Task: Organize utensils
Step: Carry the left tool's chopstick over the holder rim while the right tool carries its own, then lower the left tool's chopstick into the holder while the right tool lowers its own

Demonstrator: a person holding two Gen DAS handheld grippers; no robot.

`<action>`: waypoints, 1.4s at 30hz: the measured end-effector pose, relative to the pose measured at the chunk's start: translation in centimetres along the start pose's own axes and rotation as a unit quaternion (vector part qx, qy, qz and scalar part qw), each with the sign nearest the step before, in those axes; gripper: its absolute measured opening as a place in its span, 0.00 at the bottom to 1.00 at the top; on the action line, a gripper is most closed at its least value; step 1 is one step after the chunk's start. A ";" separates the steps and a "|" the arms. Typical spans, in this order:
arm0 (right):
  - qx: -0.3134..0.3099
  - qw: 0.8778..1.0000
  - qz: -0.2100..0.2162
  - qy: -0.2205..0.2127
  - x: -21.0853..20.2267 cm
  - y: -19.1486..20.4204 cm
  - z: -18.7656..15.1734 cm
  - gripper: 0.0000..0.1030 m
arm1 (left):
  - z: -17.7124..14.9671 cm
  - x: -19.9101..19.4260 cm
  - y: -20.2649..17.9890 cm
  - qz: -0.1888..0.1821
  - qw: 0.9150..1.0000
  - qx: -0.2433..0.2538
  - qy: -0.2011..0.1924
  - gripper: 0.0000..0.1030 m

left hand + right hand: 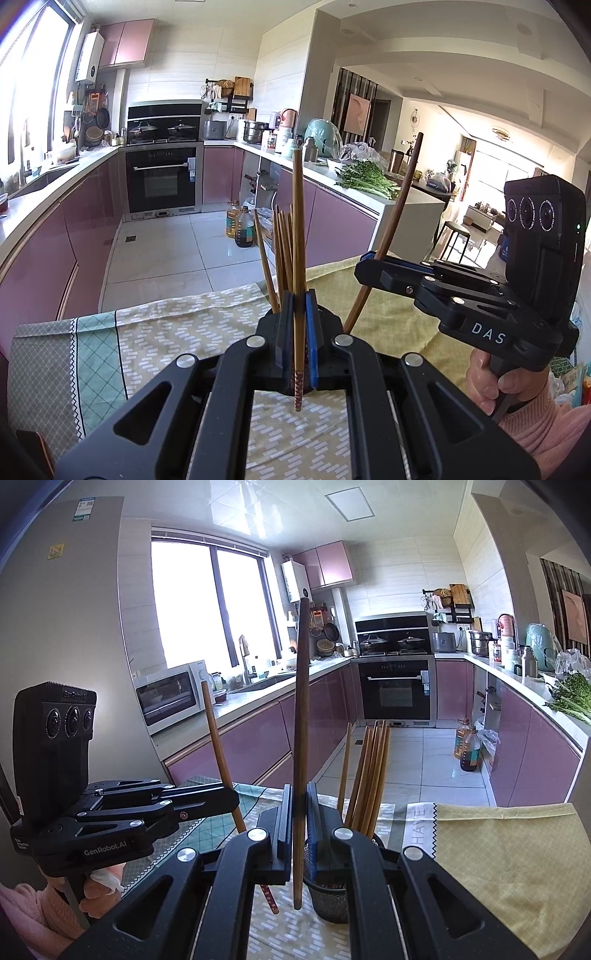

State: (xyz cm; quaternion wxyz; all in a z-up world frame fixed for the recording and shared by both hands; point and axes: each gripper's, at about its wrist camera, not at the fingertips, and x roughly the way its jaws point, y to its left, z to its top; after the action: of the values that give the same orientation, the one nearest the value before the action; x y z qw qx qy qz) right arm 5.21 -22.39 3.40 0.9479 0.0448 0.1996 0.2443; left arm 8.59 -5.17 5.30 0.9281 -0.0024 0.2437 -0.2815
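1. Left tool (299,314): closed all the way, clamped on one light-brown chopstick (297,221) standing nearly upright between the blue pads; patterned lower end pokes out below the fingers, above the tabletop cloth (166,339).
2. Right tool (298,812): also fully closed, pinching a darker chopstick (301,720), upright in own view, lower tip hanging free below the fingers, just beside the basket.
3. Same right tool seen from left wrist view at (369,267), dark chopstick tilted there, top leaning right.
4. Same left tool seen from right wrist view at (232,797), its chopstick slanted, top leaning left.
5. Remaining chopsticks (369,775) bunched upright in a dark mesh basket (328,897) on the tabletop, right behind the right tool's fingers; one stick stands slightly apart to the left of the bunch.
6. Same bunch visible just behind left tool in left view; basket mostly hidden there.
7. Hands in pink sleeves gripping both handles.
8. Yellow-green cloth (498,849) covering right part of tabletop.
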 end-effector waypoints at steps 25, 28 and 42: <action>-0.001 1.000 -0.005 -0.022 0.5 -0.3 1.6 0.06 | 2.1 -0.4 -0.1 -0.006 0.999 0.006 -0.046 0.07; -0.002 1.000 -0.005 -0.025 0.4 -0.2 1.8 0.06 | 2.3 -0.1 -0.1 -0.004 0.999 0.007 -0.048 0.07; 0.015 0.999 -0.017 -0.032 1.3 -0.9 2.1 0.06 | 1.9 0.7 -0.5 -0.002 0.999 0.012 -0.047 0.07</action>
State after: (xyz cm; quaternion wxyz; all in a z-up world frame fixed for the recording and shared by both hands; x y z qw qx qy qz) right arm 7.51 -22.52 4.70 0.9569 0.0638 0.1738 0.2239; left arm 9.66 -6.24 6.70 0.9381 -0.0048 0.1958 -0.2855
